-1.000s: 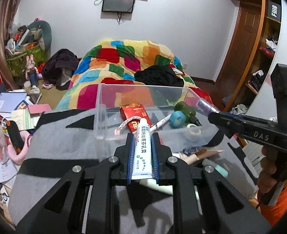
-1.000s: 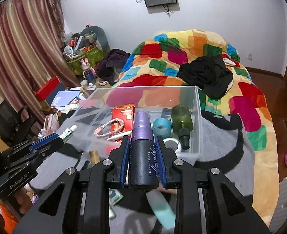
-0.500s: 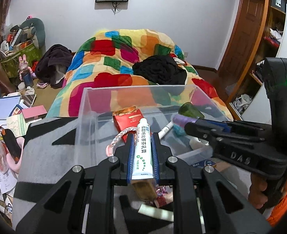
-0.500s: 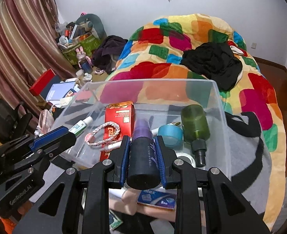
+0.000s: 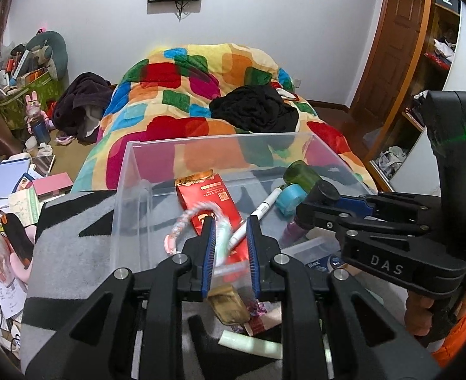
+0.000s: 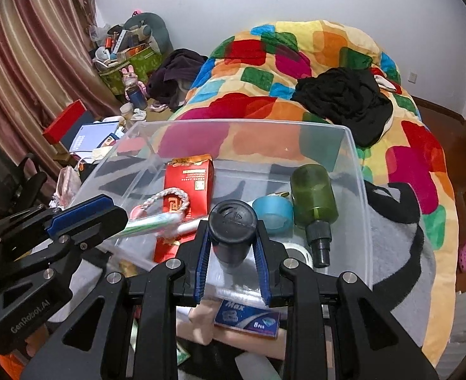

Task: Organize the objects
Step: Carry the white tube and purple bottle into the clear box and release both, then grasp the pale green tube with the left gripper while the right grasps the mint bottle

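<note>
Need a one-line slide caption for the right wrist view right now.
Right gripper holds a dark spray bottle over the clear bin.

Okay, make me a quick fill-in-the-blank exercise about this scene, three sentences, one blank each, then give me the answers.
1. The red packet lies inside the clear plastic ____.
2. The right gripper is clamped on a dark ____ with a round cap.
3. The bottle lying on its side in the right part of the bin is ____ in colour.

Answers: bin; bottle; green
</note>
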The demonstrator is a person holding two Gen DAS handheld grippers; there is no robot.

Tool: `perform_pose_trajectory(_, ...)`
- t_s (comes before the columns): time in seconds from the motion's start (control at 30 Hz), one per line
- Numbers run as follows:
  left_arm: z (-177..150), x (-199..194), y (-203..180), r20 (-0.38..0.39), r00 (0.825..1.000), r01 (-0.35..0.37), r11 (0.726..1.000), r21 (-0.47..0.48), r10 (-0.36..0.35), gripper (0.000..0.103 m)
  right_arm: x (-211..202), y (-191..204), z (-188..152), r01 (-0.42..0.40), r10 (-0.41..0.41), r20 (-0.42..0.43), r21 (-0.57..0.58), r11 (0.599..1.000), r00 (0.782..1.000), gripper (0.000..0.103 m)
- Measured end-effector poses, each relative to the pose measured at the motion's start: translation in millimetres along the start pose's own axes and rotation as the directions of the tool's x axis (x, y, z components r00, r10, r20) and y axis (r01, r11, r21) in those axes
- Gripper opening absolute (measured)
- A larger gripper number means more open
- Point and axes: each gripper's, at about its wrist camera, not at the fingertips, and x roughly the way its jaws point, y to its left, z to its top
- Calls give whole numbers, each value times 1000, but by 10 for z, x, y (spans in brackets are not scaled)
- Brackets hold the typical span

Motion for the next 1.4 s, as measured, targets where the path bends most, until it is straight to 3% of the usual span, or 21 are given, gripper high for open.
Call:
perform_pose_trajectory(0.43, -177, -423, -90, 94, 995, -34, 999, -3, 34, 69, -530, -9, -200, 29, -26, 108, -27, 999, 994, 44)
perform_pose_trajectory(0.6, -388, -387, -137, 52, 998, -44, 999, -9, 45, 80, -675, -77, -369, 53, -49, 129, -28, 998, 990, 49)
perform_pose_trajectory(0.87, -706, -90, -384, -75, 997, -5, 1000, 8, 5, 81, -563, -226, -771, 88, -86, 51, -46, 995, 995, 52)
perform_pose_trajectory(1.1, -991, 46, -644, -76, 983, -154, 980, 129, 164, 82, -362, -271, -1086, 101, -104, -28, -87, 991, 994, 52)
perform_pose_trajectory(1.4, -1283, -246, -356, -80, 972, -209, 970, 120, 220, 81, -316, -182, -1190, 94, -98, -23, -135, 986, 995, 52)
